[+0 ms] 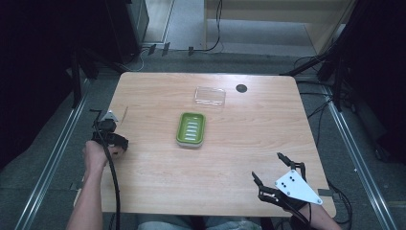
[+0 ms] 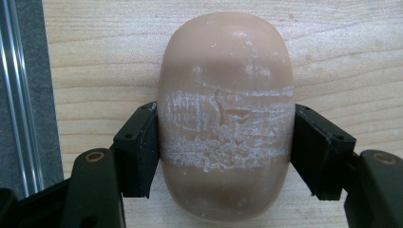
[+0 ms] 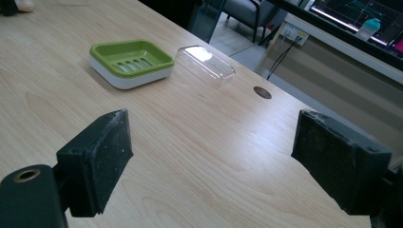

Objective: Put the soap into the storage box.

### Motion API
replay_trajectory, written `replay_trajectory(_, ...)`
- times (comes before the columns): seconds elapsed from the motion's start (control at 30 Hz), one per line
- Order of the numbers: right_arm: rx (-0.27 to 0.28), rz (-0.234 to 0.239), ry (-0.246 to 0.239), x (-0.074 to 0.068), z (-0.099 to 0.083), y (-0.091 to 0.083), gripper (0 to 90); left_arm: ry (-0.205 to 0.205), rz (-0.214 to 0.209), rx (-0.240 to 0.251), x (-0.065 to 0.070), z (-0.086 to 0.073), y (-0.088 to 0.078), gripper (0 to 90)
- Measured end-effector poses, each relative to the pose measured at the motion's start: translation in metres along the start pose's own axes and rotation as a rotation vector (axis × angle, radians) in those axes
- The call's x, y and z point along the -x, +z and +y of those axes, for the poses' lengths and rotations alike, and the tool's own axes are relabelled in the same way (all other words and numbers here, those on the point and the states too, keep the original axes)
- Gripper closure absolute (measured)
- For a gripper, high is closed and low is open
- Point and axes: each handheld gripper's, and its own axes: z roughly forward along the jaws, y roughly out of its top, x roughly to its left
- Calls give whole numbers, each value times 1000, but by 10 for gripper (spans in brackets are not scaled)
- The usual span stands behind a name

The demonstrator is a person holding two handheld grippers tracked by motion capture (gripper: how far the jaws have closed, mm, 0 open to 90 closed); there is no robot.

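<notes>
A tan oval bar of soap (image 2: 224,114), scuffed white across its middle, lies on the light wooden table (image 1: 239,143) near its left edge. My left gripper (image 2: 223,147) is shut on it, with one black pad pressed on each side. In the high view the left gripper (image 1: 112,139) points down at the table's left side. A green soap dish (image 1: 191,129) with a slotted insert stands at the table's middle, and a clear plastic lid (image 1: 209,96) lies just behind it. My right gripper (image 1: 266,166) hovers open and holds nothing at the front right.
The right gripper view has the green dish (image 3: 130,59) and the clear lid (image 3: 205,64) ahead to the left. A dark round hole (image 1: 241,88) sits in the tabletop near the back edge. Metal rails (image 1: 52,158) run along the floor on both sides.
</notes>
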Motion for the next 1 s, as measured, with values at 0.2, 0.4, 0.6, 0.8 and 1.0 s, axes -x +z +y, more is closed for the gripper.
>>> replay_trajectory(0.2,0,5,-2,-1,1,2,131,6,-3,14,0,-1,0,334)
replay_trajectory(0.4,4,11,-1,-1,2,3,130,2,-4,27,-1,-3,-2,335)
replay_trajectory(0.6,5,14,1,-1,2,3,131,26,-6,31,5,-3,-5,335)
replay_trajectory(0.8,3,13,1,-1,2,3,131,60,-19,40,12,-1,-9,335)
replay_trajectory(1.0,3,12,4,0,1,3,131,87,-43,41,20,0,-12,335)
